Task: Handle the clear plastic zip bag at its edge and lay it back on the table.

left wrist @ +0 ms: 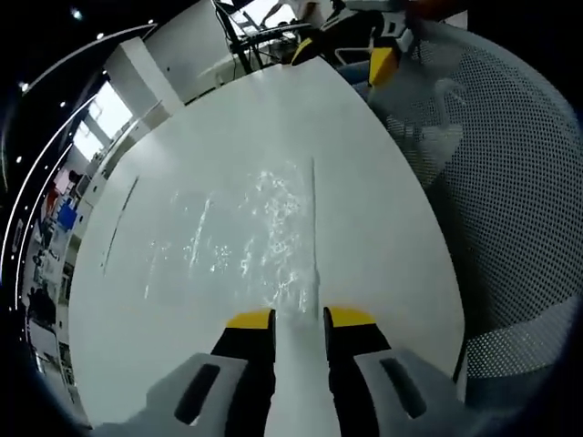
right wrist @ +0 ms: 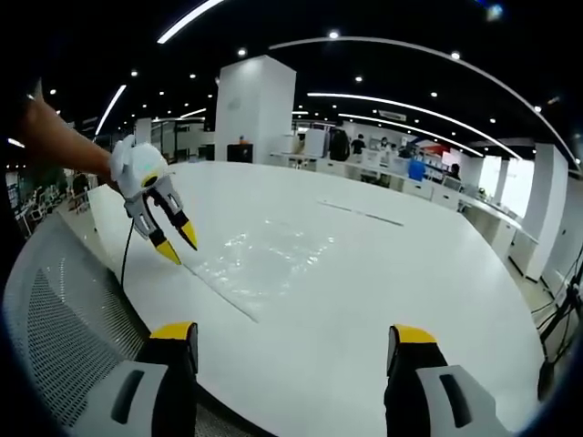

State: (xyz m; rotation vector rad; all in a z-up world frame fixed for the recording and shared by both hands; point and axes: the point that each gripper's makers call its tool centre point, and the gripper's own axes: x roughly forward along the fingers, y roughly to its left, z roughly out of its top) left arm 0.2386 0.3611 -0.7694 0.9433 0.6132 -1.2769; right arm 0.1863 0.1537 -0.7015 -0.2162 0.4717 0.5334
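The crinkled clear plastic zip bag (left wrist: 264,232) lies flat on the white round-edged table (left wrist: 383,237), near its edge. The left gripper (left wrist: 299,319) hovers over the bag's edge, jaws parted, grasping nothing. The right gripper (right wrist: 293,339) is spread wide, empty, at the table's near edge.

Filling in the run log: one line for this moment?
bag: clear zip bag flat on table | left gripper: open, at bag edge | right gripper: open, clear
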